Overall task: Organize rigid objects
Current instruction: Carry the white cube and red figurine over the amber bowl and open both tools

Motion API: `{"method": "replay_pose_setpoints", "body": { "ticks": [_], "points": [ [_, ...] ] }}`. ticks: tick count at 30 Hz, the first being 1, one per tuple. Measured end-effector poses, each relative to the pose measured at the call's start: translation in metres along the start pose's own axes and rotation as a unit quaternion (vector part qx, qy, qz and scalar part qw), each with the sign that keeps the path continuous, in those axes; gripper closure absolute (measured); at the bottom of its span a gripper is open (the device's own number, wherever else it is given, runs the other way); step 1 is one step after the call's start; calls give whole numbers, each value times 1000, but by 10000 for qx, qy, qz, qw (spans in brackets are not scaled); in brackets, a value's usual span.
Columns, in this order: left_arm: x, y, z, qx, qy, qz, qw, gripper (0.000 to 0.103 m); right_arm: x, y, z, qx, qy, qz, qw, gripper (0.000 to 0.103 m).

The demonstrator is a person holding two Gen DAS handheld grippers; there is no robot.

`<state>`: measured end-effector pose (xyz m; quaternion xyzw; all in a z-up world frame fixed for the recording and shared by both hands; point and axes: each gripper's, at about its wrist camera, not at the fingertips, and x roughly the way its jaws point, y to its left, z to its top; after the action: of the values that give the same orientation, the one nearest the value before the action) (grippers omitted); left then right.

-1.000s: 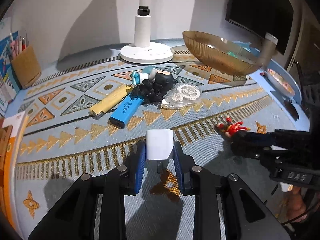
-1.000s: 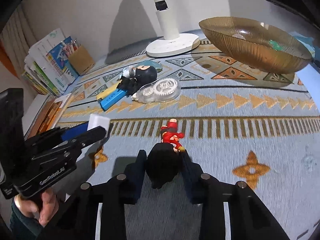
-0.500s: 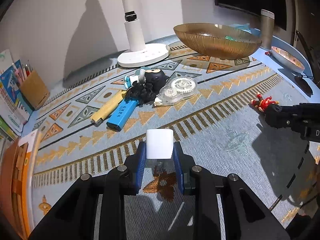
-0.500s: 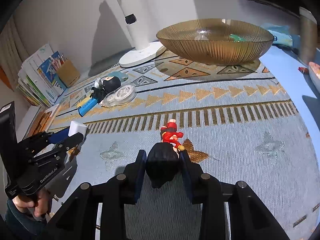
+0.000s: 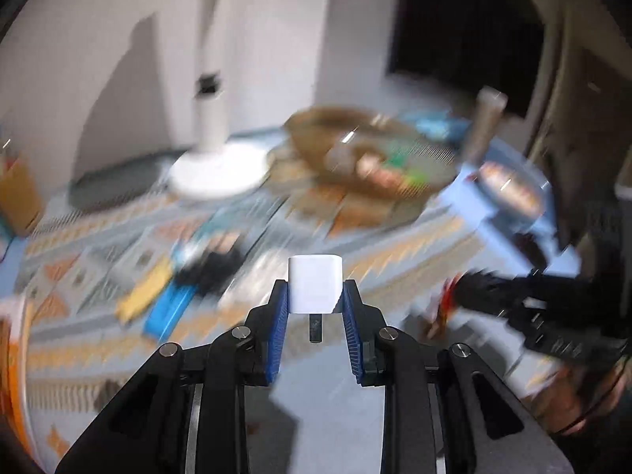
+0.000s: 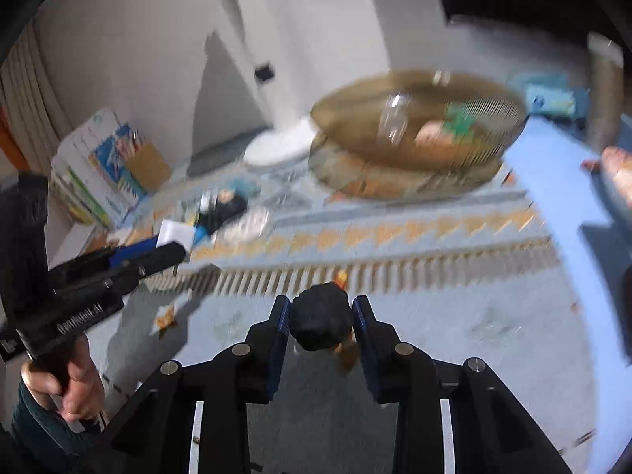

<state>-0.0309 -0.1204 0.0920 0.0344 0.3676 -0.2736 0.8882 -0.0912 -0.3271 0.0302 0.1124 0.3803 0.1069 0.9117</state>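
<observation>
both views swung bowlward (image 6: 414, 126), table clutter (image 5: 189, 272) blurred

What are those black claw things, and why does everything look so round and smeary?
The claws are grabbers, each held in one of a person's hands. A little camera sits on each grabber and looks out along its two fingers, and its lens bends the picture round. The smear comes from movement.

One picture is from the left gripper. It is pinching a white plug cube. The other is from the right gripper, pinching a small toy figure with a dark head and a bit of red showing behind.

Below is a patterned mat on a table. A few small things lie there, too blurred to name. Behind stands a brown bowl with some things inside, and a white lamp base.
</observation>
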Motion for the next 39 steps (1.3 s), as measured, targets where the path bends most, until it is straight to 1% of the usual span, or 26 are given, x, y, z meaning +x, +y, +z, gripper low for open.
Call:
{"method": "replay_pose_setpoints", "body": {
  "ticks": [2, 3, 6, 7, 8, 10, 11, 12, 14, 15, 16, 19, 21, 22, 23, 24, 25, 26, 28, 29, 31, 32, 33, 35, 37, 39],
  "points": [
    [7, -11, 27, 9, -65, -195, 9998, 79, -14, -8, 16, 1, -222, -124, 9997, 73],
    [12, -16, 37, 15, -80, -240, 9997, 79, -21, -12, 25, -3, -373, -206, 9991, 76],
    [31, -28, 68, 53, -138, -259, 9996, 79, -41, -27, 57, -11, -792, -390, 9961, 81],
    [38, -29, 76, -9, -119, -293, 9995, 79, -44, -32, 68, -23, -835, -423, 9956, 85],
    [42, -28, 80, -89, -107, -340, 9993, 79, -45, -36, 76, -16, -870, -446, 9952, 86],
    [49, -26, 85, -203, -68, -416, 9989, 79, -45, -46, 90, 61, -901, -428, 9950, 86],
    [53, -26, 86, -204, -38, -432, 9988, 79, -43, -52, 94, 107, -836, -370, 9958, 86],
    [54, -25, 84, -164, -14, -424, 9990, 79, -40, -58, 95, 155, -708, -224, 9971, 83],
    [58, -27, 77, -81, 29, -372, 9993, 79, -27, -65, 86, 262, -345, 212, 9988, 59],
    [59, -26, 74, -83, 59, -372, 9993, 79, -19, -67, 78, 337, -160, 393, 9985, 29],
    [60, -24, 72, -107, 92, -378, 9992, 79, -9, -68, 62, 451, 10, 502, 9977, 13],
    [64, -22, 68, -130, 197, -364, 9991, 79, 9, -57, 27, 452, 309, 807, 9952, 13],
    [66, -24, 69, -57, 217, -307, 9993, 79, 23, -44, 9, 448, 520, 846, 9941, 13],
    [66, -24, 70, -47, 211, -301, 9993, 79, 30, -37, 3, 365, 600, 779, 9945, 14],
    [65, -26, 70, -43, 201, -315, 9993, 79, 37, -28, -2, 211, 647, 592, 9959, 18],
    [65, -27, 71, -33, 194, -325, 9993, 79, 43, -19, -6, 13, 707, 326, 9970, 28],
    [66, -27, 72, -20, 183, -320, 9993, 79, 45, -10, -8, -235, 676, 2, 9974, 51],
    [65, -28, 72, -12, 162, -297, 9994, 79, 49, 2, -8, -571, 704, -295, 9955, 75],
    [66, -28, 73, -32, 151, -300, 9994, 79, 55, 16, -10, -1000, 753, -667, 9899, 76],
    [66, -27, 75, -58, 139, -300, 9994, 79, 54, 19, -10, -1086, 731, -781, 9883, 76],
    [68, -27, 79, -61, 148, -258, 9995, 79, 44, 15, -5, -1045, 596, -795, 9895, 76],
    [69, -28, 83, -49, 136, -200, 9997, 79, 32, 6, 3, -904, 441, -692, 9925, 76],
    [69, -28, 88, -54, 82, -161, 9998, 79, 17, -5, 14, -729, 248, -603, 9952, 76],
    [71, -29, 100, -146, -29, -180, 9997, 79, -7, -27, 40, -473, -132, -684, 9965, 76],
    [77, -29, 111, -291, -60, -261, 9992, 79, -26, -50, 70, -287, -488, -945, 9939, 76],
    [87, -32, 117, -397, -31, -266, 9989, 79, -32, -73, 103, -48, -727, -1324, 9885, 76]
  ]
}}
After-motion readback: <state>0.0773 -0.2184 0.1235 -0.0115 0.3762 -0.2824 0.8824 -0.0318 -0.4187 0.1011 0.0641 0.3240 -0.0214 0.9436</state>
